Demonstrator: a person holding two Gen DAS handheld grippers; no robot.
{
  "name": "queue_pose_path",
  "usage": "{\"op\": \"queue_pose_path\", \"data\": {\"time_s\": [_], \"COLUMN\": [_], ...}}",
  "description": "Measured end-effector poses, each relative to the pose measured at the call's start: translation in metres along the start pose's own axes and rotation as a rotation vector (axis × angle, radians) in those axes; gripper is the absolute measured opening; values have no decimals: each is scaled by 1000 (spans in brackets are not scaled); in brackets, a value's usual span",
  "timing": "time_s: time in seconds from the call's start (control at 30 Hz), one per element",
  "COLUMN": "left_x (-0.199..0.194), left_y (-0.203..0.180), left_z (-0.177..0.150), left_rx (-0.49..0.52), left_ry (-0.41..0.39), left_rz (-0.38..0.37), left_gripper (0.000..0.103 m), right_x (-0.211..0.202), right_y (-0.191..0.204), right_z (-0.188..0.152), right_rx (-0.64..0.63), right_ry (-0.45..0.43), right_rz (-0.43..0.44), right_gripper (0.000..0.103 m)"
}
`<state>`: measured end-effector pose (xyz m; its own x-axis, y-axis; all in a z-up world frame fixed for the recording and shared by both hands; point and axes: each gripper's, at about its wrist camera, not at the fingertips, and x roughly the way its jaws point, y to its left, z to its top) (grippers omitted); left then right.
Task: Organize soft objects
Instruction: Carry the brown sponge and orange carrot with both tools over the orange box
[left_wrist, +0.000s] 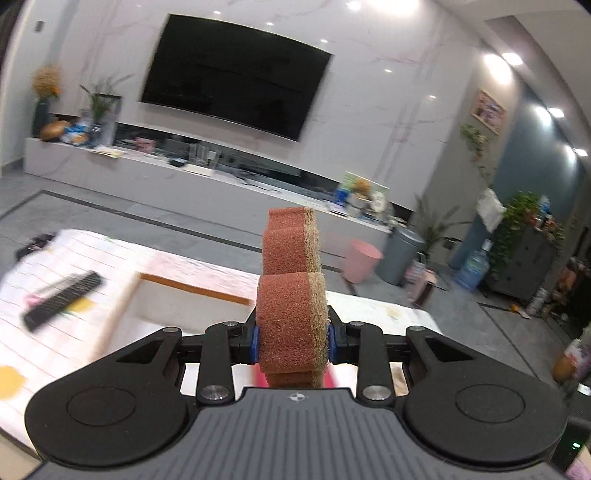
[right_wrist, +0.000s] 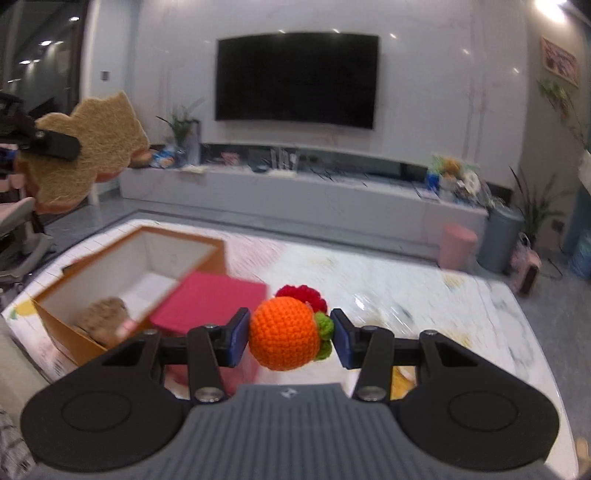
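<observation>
- The left gripper (left_wrist: 292, 338) squeezes the sponge (left_wrist: 291, 295) at its bottom end only. The sponge stands tall above the table (left_wrist: 388, 314), so it could tip or slip out.
- The right gripper (right_wrist: 289, 334) pinches the knitted orange (right_wrist: 283, 333). It is round and squishy and could pop free.
- Both grippers are held level, up in the air, above the near edge of the table.
- The open box (right_wrist: 122, 266) sits by the table's left edge. A drop from here could miss it.

box (right_wrist: 110, 280) on table (right_wrist: 406, 280), left | pad (right_wrist: 210, 302) leaning on box's right | TV (right_wrist: 295, 79) behind
</observation>
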<state>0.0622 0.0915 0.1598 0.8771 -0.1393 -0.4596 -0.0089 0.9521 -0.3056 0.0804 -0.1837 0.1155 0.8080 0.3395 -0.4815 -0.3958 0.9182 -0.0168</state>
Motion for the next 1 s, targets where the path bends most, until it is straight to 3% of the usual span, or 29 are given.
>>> {"op": "queue_pose_path", "data": {"time_s": [0.3,0.63,0.8,1.0], "left_x": [-3,38,78,117], "left_y": [61,71,80,103], "left_z": [12,-6,-11,-8], "left_rx": [38,244,200,144], "left_ry": [-20,95,146,192], "left_rz": [71,86,90,149], "left_gripper": [35,36,36,36], "right_x": [46,134,176,205], "right_y": [93,188,207,211], "right_z": [40,56,51,40], "right_rx": [-60,-213,-265,-306], "right_ry": [-39,19,83,115], "right_rz": [165,264,252,247], "right_gripper": [47,47,47,47]}}
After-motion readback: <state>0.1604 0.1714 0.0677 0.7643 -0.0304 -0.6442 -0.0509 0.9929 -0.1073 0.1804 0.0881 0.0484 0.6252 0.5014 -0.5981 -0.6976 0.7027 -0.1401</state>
